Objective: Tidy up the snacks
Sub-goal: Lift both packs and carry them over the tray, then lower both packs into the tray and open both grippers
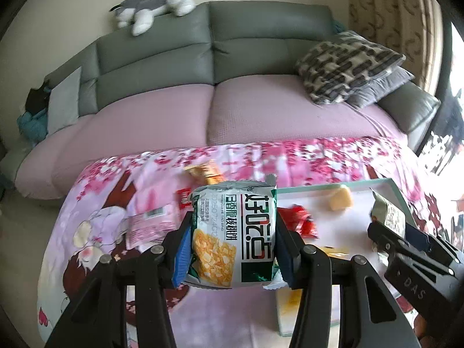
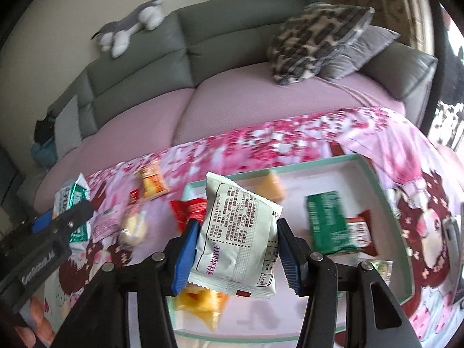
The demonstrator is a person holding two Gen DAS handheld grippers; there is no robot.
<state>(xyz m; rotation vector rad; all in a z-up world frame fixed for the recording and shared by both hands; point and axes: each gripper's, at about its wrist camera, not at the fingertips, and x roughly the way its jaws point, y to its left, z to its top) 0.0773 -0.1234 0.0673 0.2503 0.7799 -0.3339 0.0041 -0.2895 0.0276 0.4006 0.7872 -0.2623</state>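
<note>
While both of my hands hang over the table, each gripper is pinching a snack packet. My left gripper (image 1: pixel 232 232) has its blue pads pressed on the two sides of a green-and-white biscuit packet (image 1: pixel 232 233), which stands upright between them, printed face toward the camera, raised above the cloth. My right gripper (image 2: pixel 236 250) is clamped on a white packet (image 2: pixel 236 237), held tilted with its back label showing, above the near left part of the tray (image 2: pixel 374 174).

From the left wrist I see the right gripper at the right edge, with only a corner of its packet visible; the tray's contents are partly hidden there, though a red wrapper (image 1: pixel 301 220) and a yellow piece (image 1: pixel 339 201) show inside it. The right wrist gives me more of the tray: a dark green packet (image 2: pixel 327 221) lying flat, a red packet (image 2: pixel 362 232) just beside it, a yellow snack (image 2: pixel 203 301) under my held packet, and a red wrapper (image 2: pixel 188 208) near the tray's left rim. It also shows the left gripper at the left edge with its green-and-white packet, and loose snacks on the cloth: an orange packet (image 2: pixel 152 184) and a pale round cake in clear wrap (image 2: pixel 133 226).

The table wears a pink cloth (image 1: pixel 290 156) printed with blossoms and cartoon figures. Behind it stands a grey sofa (image 1: pixel 174 58) with a pink seat cover, patterned cushions (image 1: pixel 345 66) at its right end and a plush husky (image 1: pixel 156 5) lying along the backrest
</note>
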